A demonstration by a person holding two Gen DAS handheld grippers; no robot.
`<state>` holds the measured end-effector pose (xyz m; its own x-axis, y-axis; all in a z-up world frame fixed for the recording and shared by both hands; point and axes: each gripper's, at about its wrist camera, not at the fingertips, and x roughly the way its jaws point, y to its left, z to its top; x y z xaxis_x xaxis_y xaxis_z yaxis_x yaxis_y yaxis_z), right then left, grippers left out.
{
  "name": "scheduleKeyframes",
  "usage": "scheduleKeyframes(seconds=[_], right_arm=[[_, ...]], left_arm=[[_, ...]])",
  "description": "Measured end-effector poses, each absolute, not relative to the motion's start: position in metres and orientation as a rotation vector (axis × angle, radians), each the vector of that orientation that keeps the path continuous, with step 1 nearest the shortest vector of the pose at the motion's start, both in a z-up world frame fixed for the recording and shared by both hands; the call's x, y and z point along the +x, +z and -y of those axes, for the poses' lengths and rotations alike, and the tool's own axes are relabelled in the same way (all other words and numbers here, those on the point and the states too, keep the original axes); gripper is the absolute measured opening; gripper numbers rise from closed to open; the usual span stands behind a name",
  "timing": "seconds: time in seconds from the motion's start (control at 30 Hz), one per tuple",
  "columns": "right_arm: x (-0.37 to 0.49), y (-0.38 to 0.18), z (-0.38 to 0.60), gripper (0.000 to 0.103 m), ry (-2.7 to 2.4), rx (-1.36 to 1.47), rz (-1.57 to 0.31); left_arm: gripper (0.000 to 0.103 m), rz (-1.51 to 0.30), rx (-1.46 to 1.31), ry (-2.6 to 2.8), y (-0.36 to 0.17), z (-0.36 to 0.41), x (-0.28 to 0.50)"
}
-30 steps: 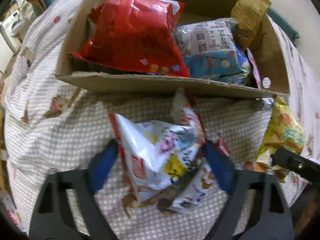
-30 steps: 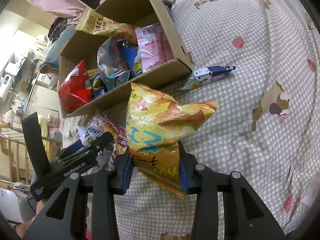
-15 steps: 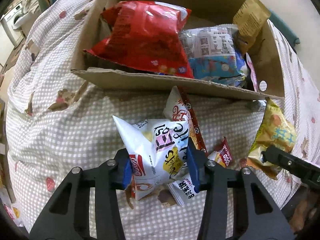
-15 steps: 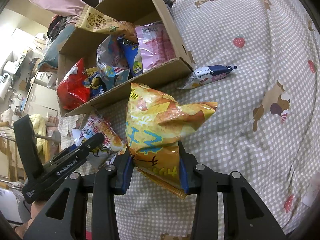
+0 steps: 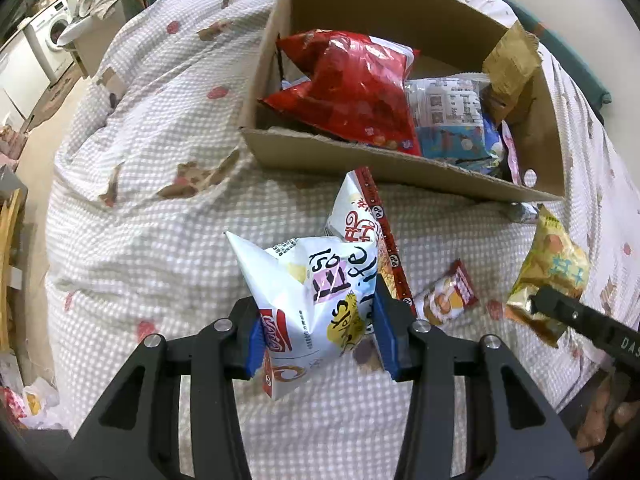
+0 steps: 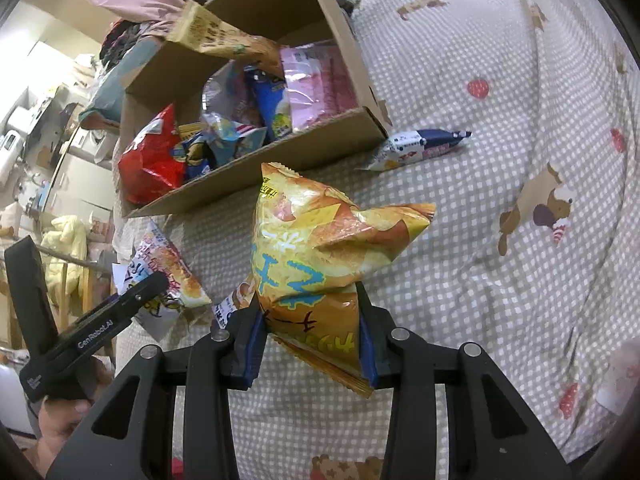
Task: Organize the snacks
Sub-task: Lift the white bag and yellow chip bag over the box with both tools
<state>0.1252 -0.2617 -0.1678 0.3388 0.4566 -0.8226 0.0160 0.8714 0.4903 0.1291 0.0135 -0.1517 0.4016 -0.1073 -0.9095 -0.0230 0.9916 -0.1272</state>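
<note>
My left gripper is shut on a white chip bag and holds it above the checked bedspread, in front of the cardboard box. My right gripper is shut on a yellow chip bag, held up in front of the box. The box holds a red bag, a blue bag, a brown packet and a pink bag. The yellow bag also shows at the right of the left wrist view.
Loose on the bedspread: a white and orange bag, a small red packet, a navy and white packet by the box corner. The bed edge drops to the floor on the left, with a washing machine beyond.
My left gripper has closed on the white chip bag and lifted it off the bedspread. My right gripper still holds the yellow bag in the same place.
</note>
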Motion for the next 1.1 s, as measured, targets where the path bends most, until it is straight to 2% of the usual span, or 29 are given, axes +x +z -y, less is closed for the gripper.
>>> scheduleKeyframes(seconds=[0.17,0.57,0.83,1.1], right_arm=[[0.111,-0.159,0.271,0.040,0.316,0.500,-1.208],[0.078,-0.110,0.293,0.040,0.346,0.494,-1.062],[0.086,-0.082,0.307,0.040,0.352,0.479,-0.890],[0.128,-0.069,0.291,0.040,0.381,0.411,-0.827]], left_arm=[[0.041,-1.162,-0.150,-0.072,-0.139,-0.017,0.103],[0.041,-1.007,-0.091,-0.104,-0.075,-0.028,0.086],[0.041,-0.917,-0.073,-0.074,-0.042,-0.039,0.105],[0.041,-0.881,-0.039,-0.097,-0.034,-0.024,0.149]])
